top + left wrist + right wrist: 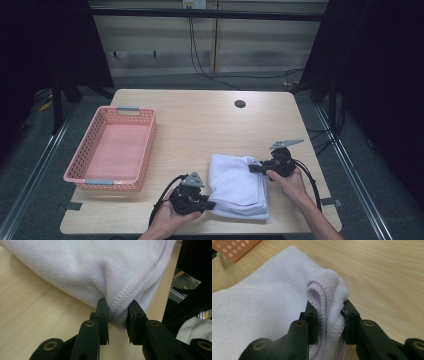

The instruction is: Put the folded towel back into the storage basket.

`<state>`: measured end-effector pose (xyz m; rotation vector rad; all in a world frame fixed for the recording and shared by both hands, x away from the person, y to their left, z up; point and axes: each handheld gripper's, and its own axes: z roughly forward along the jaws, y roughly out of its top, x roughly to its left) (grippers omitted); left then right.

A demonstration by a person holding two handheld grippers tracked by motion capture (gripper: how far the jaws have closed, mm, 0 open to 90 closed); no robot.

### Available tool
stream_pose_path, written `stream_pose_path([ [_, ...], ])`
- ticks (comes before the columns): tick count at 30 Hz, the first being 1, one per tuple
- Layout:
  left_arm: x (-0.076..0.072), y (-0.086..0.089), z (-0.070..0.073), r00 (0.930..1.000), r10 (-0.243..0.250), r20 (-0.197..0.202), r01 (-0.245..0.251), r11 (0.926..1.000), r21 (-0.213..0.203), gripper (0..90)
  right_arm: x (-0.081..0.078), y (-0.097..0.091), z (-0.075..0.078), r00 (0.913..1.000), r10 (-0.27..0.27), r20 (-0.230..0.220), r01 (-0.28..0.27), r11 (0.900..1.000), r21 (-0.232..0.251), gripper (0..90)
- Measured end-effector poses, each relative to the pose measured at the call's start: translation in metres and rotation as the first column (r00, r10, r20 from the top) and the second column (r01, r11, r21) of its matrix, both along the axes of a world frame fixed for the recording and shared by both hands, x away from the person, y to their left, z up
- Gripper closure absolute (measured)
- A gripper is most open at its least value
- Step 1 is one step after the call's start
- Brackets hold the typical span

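Towel (237, 184) lies folded between our two grippers: left gripper (117, 315) has its jaws clamped on the stitched near corner, right gripper (327, 315) pinches the bunched far corner, basket (112, 149) well left of both

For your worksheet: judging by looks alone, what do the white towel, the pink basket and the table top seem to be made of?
White towel: soft looped cloth, likely terry or microfibre; fuzzy nap, stitched hem, folds limply.
Pink basket: probably moulded plastic; even matte colour, a regular grid of holes in the walls.
Table top: pale wood grain, smooth; could be laminate rather than solid wood.
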<state>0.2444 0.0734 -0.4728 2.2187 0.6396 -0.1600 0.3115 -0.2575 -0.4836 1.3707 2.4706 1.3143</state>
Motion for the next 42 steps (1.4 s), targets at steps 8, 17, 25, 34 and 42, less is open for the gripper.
stream_pose_path([
  [8,0.003,0.002,0.017,0.9997,0.007,0.025,-0.006,0.9995,-0.030,74.2,0.000,-0.001,0.019,0.9995,-0.012,0.030,0.011,0.9998,0.017,71.2],
  [17,0.011,0.003,0.029,0.9993,0.004,0.038,-0.004,0.9998,-0.019,74.3,0.005,-0.005,0.022,0.9997,-0.014,0.020,0.013,0.9998,0.015,71.3],
  [25,0.019,0.015,0.048,0.9968,0.039,0.070,-0.035,0.9983,-0.047,74.4,0.019,0.003,0.044,0.9988,-0.016,0.047,0.015,0.9995,0.029,71.4],
  [34,0.023,0.033,0.058,0.9934,0.070,0.091,-0.064,0.9959,-0.064,74.2,0.032,0.021,0.059,0.9984,0.008,0.057,-0.010,0.9989,0.045,71.4],
  [42,0.028,0.044,0.067,0.9917,0.090,0.092,-0.085,0.9951,-0.049,74.3,0.044,0.034,0.071,0.9972,0.032,0.067,-0.035,0.9988,0.034,71.5],
])
